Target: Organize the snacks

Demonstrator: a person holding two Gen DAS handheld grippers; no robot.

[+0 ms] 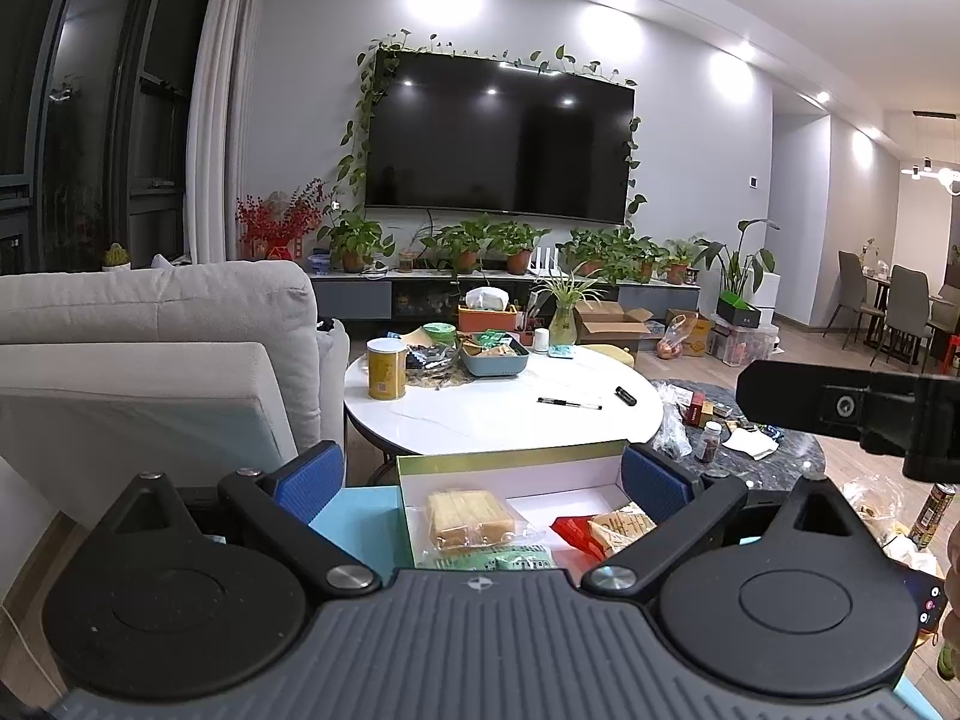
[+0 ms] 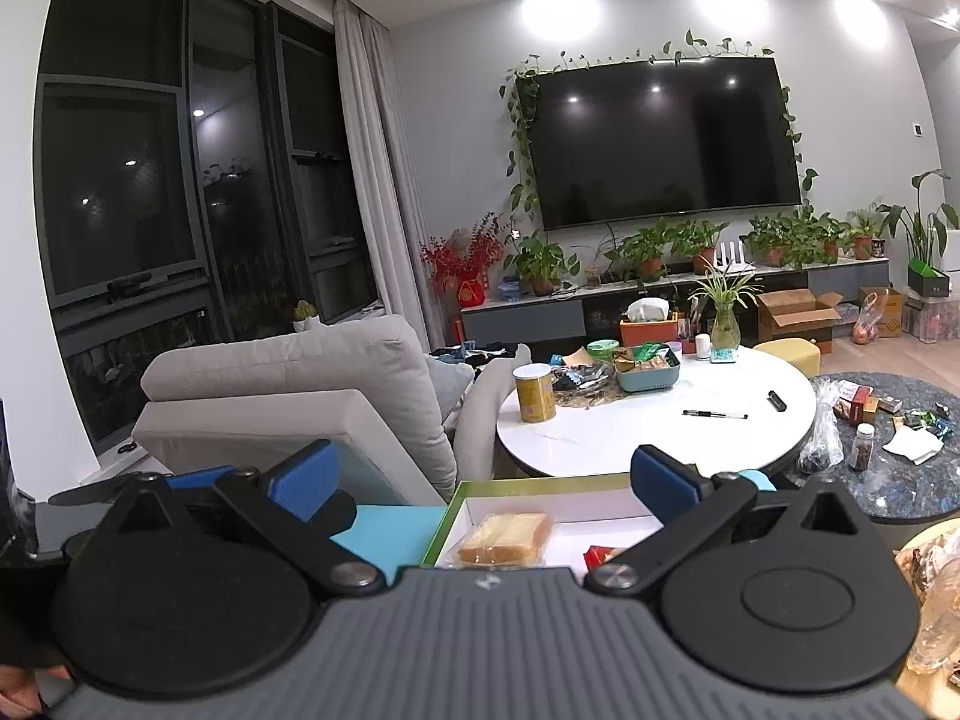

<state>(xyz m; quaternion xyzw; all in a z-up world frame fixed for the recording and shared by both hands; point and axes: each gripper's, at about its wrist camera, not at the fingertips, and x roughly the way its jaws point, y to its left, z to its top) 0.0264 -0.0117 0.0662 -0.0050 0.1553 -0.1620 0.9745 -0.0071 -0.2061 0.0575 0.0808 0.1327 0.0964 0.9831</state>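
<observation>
Snacks are lying in the open white box (image 1: 576, 468): a wrapped bread packet (image 1: 471, 519) beside a red pack (image 1: 579, 534). Left gripper (image 1: 483, 477) and right gripper (image 2: 483, 477) are hovering over it, fingers spread and gripping nothing. Beyond, a yellow can (image 1: 386, 369) and pen (image 1: 569, 402) are sitting on the round white table (image 1: 480, 420).

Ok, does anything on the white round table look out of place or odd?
A black pen lies loose in the open middle of the white round table, with a small dark object a little way from it. Neither is a snack. The snack tray and yellow can stand upright; nothing is spilled.
</observation>
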